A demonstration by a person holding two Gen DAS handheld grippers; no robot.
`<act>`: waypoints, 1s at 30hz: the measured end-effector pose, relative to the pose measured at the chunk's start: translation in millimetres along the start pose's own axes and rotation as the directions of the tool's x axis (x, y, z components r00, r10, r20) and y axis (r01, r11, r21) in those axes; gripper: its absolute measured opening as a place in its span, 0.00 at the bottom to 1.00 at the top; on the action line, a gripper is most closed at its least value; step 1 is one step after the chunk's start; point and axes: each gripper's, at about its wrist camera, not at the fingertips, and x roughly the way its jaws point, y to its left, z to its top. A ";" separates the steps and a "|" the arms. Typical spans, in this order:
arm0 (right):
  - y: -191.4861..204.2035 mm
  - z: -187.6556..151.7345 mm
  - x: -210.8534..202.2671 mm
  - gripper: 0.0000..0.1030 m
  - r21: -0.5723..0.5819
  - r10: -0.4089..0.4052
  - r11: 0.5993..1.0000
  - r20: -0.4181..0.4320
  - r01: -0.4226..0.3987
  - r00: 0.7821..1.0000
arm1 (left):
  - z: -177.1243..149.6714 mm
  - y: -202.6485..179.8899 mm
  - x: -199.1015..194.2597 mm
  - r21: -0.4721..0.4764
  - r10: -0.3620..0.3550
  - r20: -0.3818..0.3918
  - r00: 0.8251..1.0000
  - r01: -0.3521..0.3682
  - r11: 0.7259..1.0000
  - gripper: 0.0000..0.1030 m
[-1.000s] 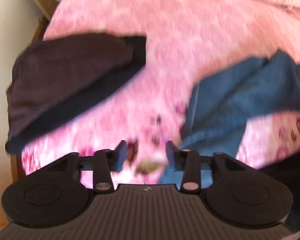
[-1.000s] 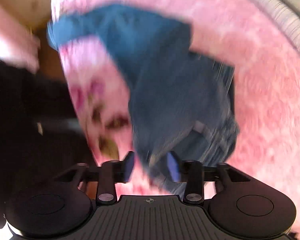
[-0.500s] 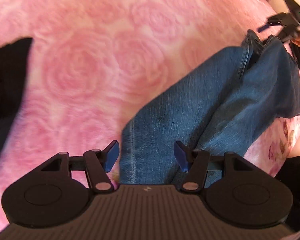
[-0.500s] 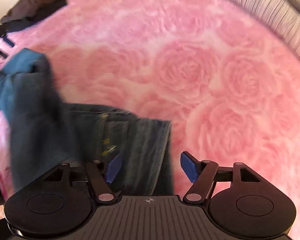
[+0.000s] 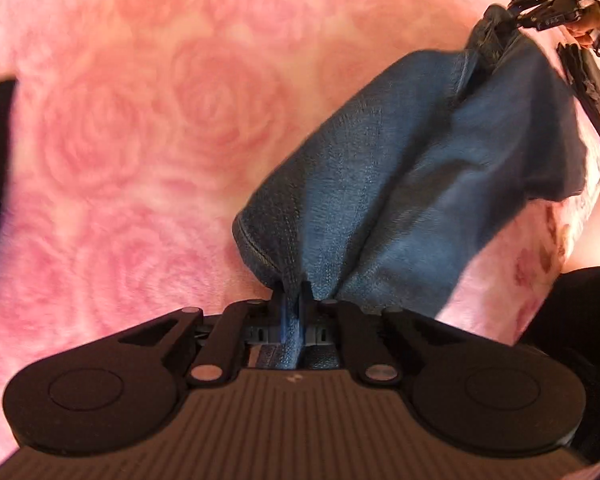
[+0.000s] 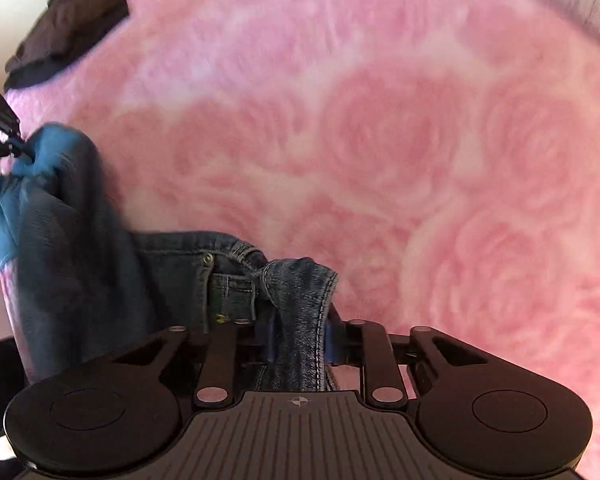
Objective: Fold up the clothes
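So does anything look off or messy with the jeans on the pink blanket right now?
Nothing is damaged or spilled. The jeans are bunched and twisted rather than flat on the pink rose blanket, pinched at the leg hem by the left gripper and near the waistband by the closing right gripper. A dark garment lies crumpled at the blanket's far edge.

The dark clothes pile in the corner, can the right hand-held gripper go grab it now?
Probably not right away. The right hand-held gripper is closing on the jeans, and the dark clothes pile lies far off across the pink blanket. Nothing blocks the path, though.
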 end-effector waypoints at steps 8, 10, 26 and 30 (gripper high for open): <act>-47.7 -44.7 -168.4 0.18 0.336 -0.351 0.911 0.329 0.239 0.877 | 73.9 3.3 -102.5 0.066 0.099 0.214 0.972 -0.115 0.991 0.04; -71.1 -53.1 -186.0 0.18 0.397 -0.425 0.874 0.343 0.281 0.838 | 123.7 3.9 -102.5 0.126 0.124 0.268 0.955 -0.163 0.979 0.04; -124.8 -62.8 -117.6 0.49 0.491 -0.634 0.720 0.178 0.490 0.753 | 243.7 3.8 -35.3 0.211 0.368 0.215 0.905 -0.411 0.887 0.37; -74.5 -96.4 -118.1 0.51 0.443 -0.564 0.780 0.188 0.443 0.804 | 167.2 -17.4 -59.2 0.243 0.309 0.197 0.931 -0.351 0.904 0.50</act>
